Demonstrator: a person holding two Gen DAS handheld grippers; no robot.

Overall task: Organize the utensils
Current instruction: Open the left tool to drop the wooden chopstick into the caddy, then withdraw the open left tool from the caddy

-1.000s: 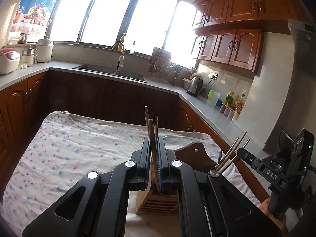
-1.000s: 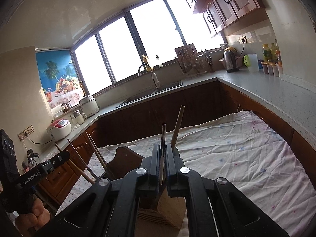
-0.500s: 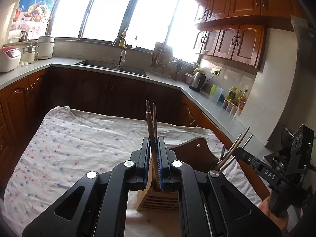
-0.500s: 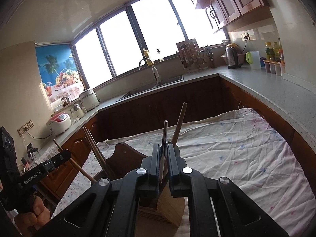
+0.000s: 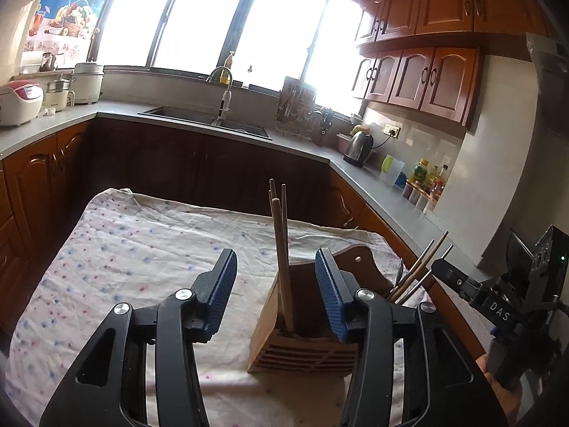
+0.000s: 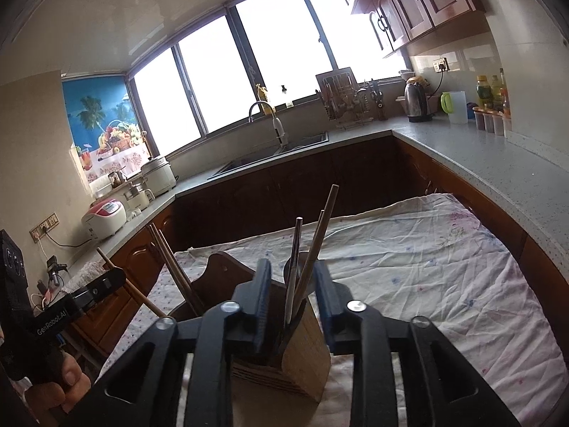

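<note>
While the wooden utensil holder point(image 5: 302, 334) stood on the cloth-covered table point(image 5: 124, 249), chopsticks point(image 5: 281, 249) leaned upright in its left compartment between the left gripper point(image 5: 275, 284) jaws, spread wide and holding nothing; the right gripper point(image 6: 293, 291) jaws stood parted around more chopsticks point(image 6: 309, 259)

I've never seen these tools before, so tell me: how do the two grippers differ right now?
The left gripper is spread wide, while the right gripper is open less far. The left gripper straddles plain wooden chopsticks standing near-upright in the wooden utensil holder; the right gripper brackets wooden sticks and a pale-handled utensil leaning apart. Both are open, gripping nothing, with blue pads.
</note>
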